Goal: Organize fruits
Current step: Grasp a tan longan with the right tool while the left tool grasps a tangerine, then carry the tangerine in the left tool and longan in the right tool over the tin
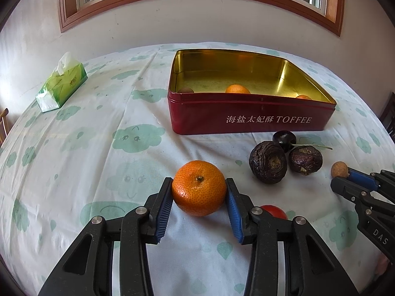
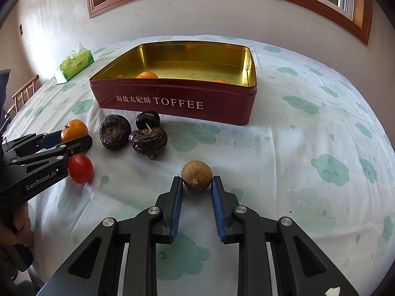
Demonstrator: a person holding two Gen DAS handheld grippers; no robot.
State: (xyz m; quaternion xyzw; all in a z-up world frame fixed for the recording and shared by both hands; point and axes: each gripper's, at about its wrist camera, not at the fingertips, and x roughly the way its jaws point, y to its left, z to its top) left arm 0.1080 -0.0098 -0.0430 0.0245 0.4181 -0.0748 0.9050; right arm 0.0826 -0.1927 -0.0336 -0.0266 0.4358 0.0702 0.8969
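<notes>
On the cloud-print tablecloth, my left gripper [image 1: 198,182] is shut on an orange mandarin [image 1: 198,188], both blue pads against its sides; the right wrist view shows that gripper [image 2: 75,137] and the mandarin [image 2: 74,128] at the left. My right gripper [image 2: 197,180] is shut on a small brown round fruit [image 2: 196,175], which rests on the cloth; the left wrist view has this fruit [image 1: 339,169] at the right. Behind stands an open red toffee tin [image 1: 246,116] with a gold inside, holding two mandarins [image 1: 237,89] and a reddish fruit [image 1: 185,90].
Two wrinkled dark fruits [image 1: 267,161] [image 1: 305,160] and a dark cherry [image 1: 284,137] lie in front of the tin. A red tomato [image 2: 80,169] sits just beside my left gripper. A green tissue pack [image 1: 61,83] lies far left. A wooden chair [image 2: 23,93] stands off the table's left edge.
</notes>
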